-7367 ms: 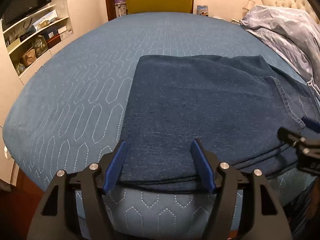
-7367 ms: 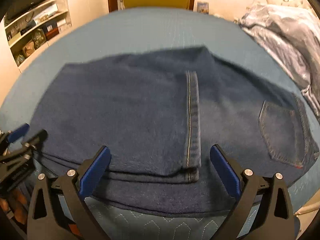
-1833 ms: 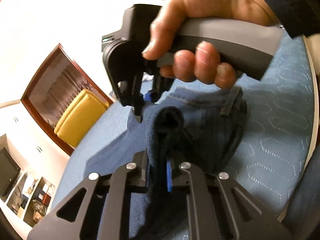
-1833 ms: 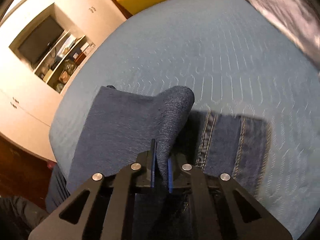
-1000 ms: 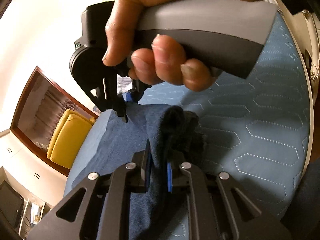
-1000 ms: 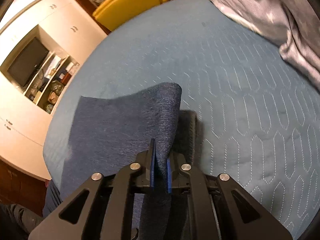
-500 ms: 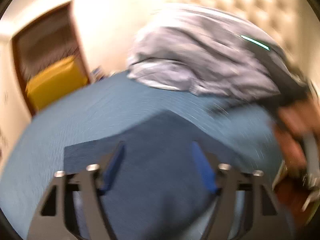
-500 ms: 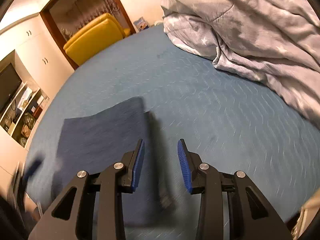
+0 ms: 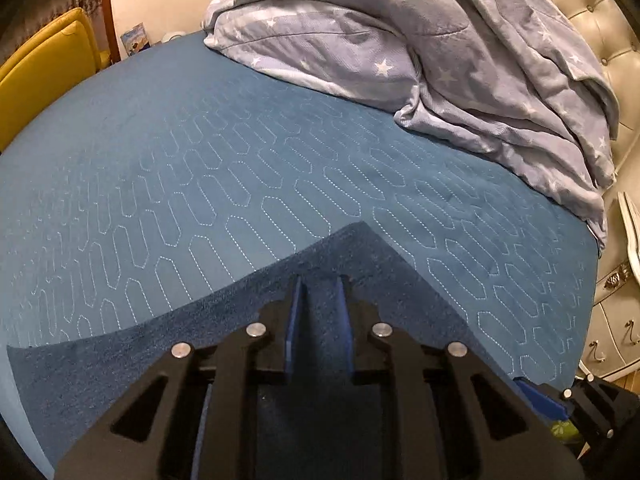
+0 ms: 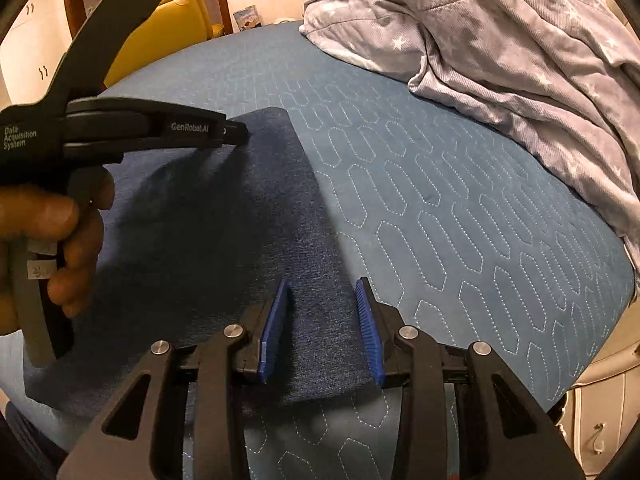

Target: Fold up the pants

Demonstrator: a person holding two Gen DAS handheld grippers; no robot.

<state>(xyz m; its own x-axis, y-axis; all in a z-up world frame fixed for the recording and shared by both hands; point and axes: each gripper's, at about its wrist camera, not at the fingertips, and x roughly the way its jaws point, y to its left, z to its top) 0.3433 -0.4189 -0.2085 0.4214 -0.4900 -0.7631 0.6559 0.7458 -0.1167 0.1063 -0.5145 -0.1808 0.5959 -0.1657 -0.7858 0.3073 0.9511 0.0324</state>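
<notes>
The dark blue jeans [image 9: 160, 352] lie folded into a flat rectangle on the blue quilted bed cover [image 9: 240, 160]. My left gripper [image 9: 320, 284] hovers over them near the far right corner; its jaws are closing to a narrow gap, with no cloth pinched between the pads. In the right wrist view the jeans [image 10: 224, 240] fill the left half. My right gripper [image 10: 323, 284] stands open above their near right corner, gripping nothing. A hand [image 10: 60, 232] holds the left gripper [image 10: 236, 132], whose tip is over the far edge. One blue pad [image 9: 536, 396] of the right gripper shows at lower right.
A rumpled grey-blue duvet with stars [image 9: 440, 40] is heaped at the back right of the bed. Behind the bed stands a yellow chair [image 9: 44, 68], and a white dresser [image 9: 616, 320] sits past the bed's right edge. Bare cover lies between the jeans and the duvet.
A second ago both grippers were shut on a raised fold of denim. Both have let go, and the jeans now lie flat. The left gripper swung round, opened wide, then narrowed.
</notes>
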